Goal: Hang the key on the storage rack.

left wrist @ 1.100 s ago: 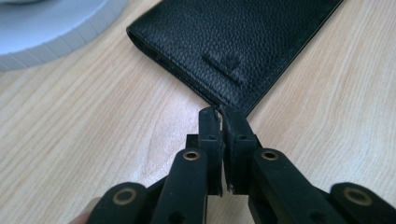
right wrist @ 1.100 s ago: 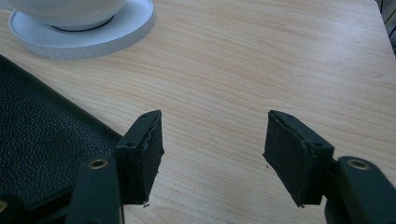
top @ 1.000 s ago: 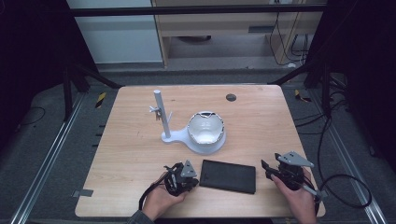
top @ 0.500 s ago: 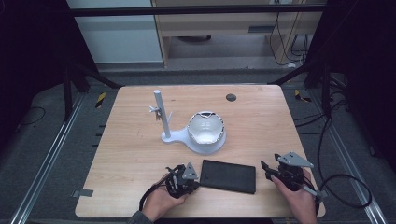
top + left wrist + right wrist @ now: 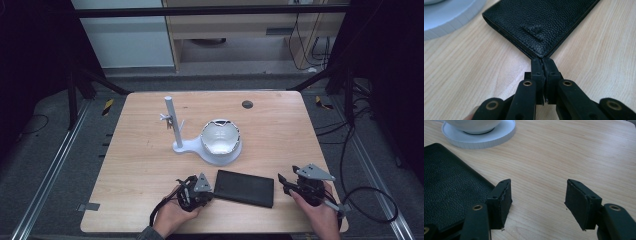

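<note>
A black leather wallet [image 5: 245, 187] [image 5: 544, 22] lies flat near the table's front edge, between the two hands. My left gripper [image 5: 212, 193] [image 5: 542, 62] is shut, its jaws pressed together, and the tips meet the wallet's near-left corner with nothing seen between them. My right gripper [image 5: 285, 182] [image 5: 537, 195] rests on the table just right of the wallet [image 5: 446, 187]. It is open, with bare wood between its pads.
A white stand [image 5: 171, 122] with an upright post and a round base holding a white bowl [image 5: 220, 136] sits mid-table, just behind the wallet. Its base [image 5: 446, 17] [image 5: 481, 138] is close to both grippers. A dark round hole [image 5: 247, 104] marks the wooden table [image 5: 290, 135] farther back.
</note>
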`<action>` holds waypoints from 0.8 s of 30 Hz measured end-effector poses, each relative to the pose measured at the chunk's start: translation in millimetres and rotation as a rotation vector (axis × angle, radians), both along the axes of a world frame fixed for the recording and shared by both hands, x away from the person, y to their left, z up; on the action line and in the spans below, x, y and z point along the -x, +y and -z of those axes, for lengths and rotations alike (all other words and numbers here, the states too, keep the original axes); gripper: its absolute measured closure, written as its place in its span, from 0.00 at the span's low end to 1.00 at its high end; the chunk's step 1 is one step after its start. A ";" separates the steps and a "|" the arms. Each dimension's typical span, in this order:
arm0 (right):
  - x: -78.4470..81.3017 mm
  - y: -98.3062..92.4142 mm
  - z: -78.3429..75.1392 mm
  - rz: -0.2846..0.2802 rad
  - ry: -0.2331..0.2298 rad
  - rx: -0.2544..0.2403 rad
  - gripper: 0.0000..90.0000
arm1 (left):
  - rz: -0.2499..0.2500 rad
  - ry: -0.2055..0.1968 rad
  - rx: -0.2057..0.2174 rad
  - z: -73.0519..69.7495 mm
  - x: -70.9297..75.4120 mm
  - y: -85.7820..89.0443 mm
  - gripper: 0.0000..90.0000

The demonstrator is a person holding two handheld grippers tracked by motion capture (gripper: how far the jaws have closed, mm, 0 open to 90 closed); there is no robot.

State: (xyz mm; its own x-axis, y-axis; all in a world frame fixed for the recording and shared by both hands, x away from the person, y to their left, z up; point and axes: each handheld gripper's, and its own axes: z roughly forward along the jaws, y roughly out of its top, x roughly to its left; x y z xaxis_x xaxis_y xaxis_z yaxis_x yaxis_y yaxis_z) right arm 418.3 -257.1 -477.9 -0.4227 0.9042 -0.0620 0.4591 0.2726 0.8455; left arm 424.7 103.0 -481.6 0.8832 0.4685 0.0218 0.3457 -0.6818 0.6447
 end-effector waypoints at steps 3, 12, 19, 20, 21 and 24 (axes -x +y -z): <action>1.8 4.4 -0.5 -0.028 0.009 -0.010 0.41 | -0.023 -0.024 0.052 -4.0 0.0 2.1 0.97; 13.1 35.6 -10.1 -0.186 0.028 -0.053 0.30 | -0.072 -0.019 0.157 -4.9 -11.2 -0.9 0.98; 18.5 67.3 -19.4 -0.304 0.043 0.006 0.22 | -0.073 -0.030 0.168 -9.6 -16.6 -5.8 0.98; 18.3 72.3 -19.2 -0.318 0.053 0.025 0.21 | -0.078 -0.027 0.177 -10.5 -17.5 -5.7 0.98; 17.9 76.0 -18.5 -0.325 0.061 0.047 0.21 | -0.078 -0.027 0.179 -11.5 -19.0 -5.4 0.98; 14.3 84.8 -13.9 -0.347 0.085 0.109 0.19 | -0.072 -0.028 0.176 -14.3 -21.4 -5.6 0.98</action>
State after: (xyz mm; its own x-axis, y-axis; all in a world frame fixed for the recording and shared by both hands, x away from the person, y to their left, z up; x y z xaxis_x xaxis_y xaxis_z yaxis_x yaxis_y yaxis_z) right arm 404.0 -172.3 -464.0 -0.7105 0.6964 -0.1015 0.3913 0.5108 0.7655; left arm 446.1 97.3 -467.3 0.8474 0.5292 -0.0419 0.3695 -0.5314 0.7623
